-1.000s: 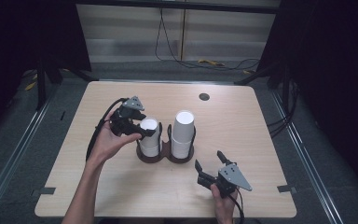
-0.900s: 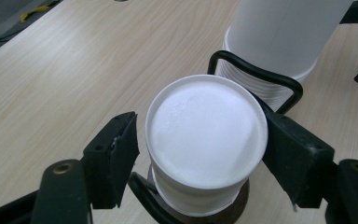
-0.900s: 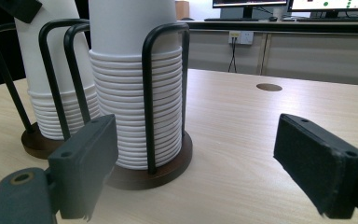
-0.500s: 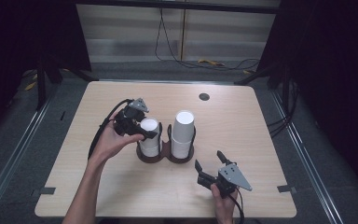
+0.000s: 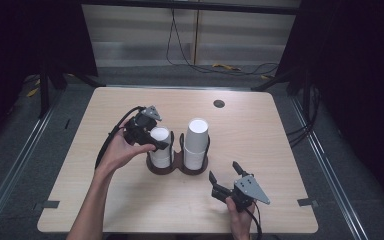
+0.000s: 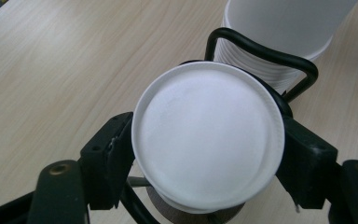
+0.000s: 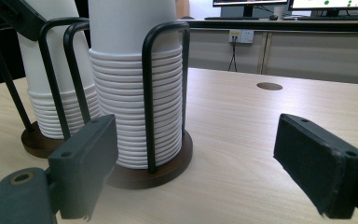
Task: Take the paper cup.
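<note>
Wooden counter, dark holder mid-counter with two stacks of upturned white cups. Left claw clamped on top cup of left stack. Right claw spread wide, holding nothing, near taller right stack.

table: pale wood-look top, smooth, kinda matt
cup stacks: white paper, matt, ribbed rims
holder base: dark brown wood, smooth
holder loops: black metal wire, slight sheen
left gripper: matt black plastic jaws
</note>
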Available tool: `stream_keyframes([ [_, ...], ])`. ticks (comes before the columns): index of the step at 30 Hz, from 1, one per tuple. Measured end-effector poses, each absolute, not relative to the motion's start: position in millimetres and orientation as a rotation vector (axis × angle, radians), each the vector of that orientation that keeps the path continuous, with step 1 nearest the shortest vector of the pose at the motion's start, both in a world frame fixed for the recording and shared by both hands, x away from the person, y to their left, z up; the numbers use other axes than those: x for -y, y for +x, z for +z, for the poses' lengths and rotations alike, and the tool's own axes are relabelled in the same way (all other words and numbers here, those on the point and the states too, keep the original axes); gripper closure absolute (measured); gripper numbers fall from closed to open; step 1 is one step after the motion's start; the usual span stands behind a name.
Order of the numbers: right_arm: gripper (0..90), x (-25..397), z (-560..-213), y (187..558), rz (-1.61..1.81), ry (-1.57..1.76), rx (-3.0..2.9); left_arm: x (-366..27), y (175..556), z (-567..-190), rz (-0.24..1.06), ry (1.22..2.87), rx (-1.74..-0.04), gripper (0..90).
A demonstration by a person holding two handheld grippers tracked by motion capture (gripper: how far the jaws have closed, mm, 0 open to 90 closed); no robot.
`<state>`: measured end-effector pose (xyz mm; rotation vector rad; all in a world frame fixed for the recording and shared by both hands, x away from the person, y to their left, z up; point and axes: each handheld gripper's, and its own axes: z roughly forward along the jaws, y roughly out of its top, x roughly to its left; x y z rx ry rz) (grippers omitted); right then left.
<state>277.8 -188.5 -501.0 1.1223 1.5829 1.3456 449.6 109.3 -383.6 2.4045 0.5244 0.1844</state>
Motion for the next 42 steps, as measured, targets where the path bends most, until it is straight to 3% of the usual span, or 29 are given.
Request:
stream_keyframes([
  [42,13.6,188,-501,278,1.343,1.13,-1.581,-121,446,-370,0.14,2.326,-0.534,33.9],
])
